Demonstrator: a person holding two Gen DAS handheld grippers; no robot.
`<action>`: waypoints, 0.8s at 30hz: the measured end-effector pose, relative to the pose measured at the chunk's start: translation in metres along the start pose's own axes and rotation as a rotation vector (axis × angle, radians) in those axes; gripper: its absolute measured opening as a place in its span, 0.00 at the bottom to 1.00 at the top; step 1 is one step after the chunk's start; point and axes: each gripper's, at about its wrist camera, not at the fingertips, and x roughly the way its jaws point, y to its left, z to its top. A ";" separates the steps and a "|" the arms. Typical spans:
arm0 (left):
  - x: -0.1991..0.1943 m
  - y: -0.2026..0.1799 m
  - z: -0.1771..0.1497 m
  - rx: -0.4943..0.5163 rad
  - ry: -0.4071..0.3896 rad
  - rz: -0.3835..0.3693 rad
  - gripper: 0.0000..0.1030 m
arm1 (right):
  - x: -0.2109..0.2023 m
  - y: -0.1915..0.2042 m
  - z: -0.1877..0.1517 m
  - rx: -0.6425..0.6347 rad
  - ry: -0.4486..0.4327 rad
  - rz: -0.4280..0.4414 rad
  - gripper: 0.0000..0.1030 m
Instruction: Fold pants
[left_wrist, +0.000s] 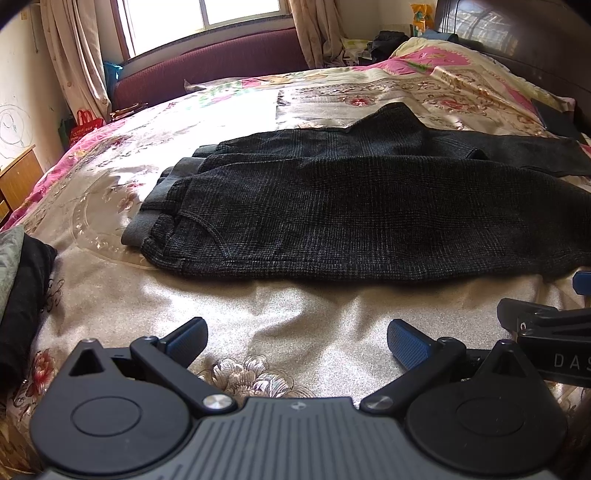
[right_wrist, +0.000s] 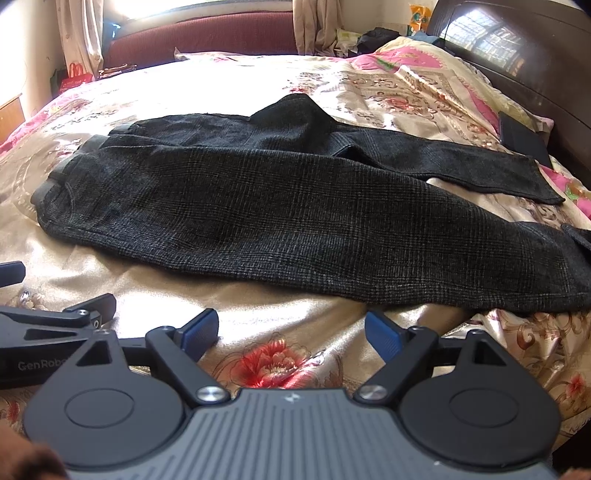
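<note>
While pants (left_wrist: 332, 206) lie flat | both grippers' fingers (left_wrist: 408, 341) spread (far cuff cut off)

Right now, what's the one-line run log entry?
stage: pre-grasp | pants: flat on bed, legs apart, unfolded | left gripper: open, empty | right gripper: open, empty

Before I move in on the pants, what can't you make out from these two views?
- Near leg's cuff of the pants: cut off by the right edge in both views.
- Waistband: bunched layers, front or back unclear.
- Fabric under the raised crotch fold: hidden.
- Sunlit bedspread: overexposed, detail lost.
</note>
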 end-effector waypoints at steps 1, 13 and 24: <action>0.000 0.001 0.000 -0.002 -0.001 0.002 1.00 | 0.000 0.000 0.001 0.001 0.000 0.003 0.83; 0.005 0.002 0.000 0.000 -0.004 0.022 1.00 | 0.005 0.004 0.003 0.000 0.010 0.023 0.83; 0.009 0.005 0.001 0.013 -0.017 0.047 1.00 | 0.011 0.010 0.006 -0.002 0.017 0.033 0.83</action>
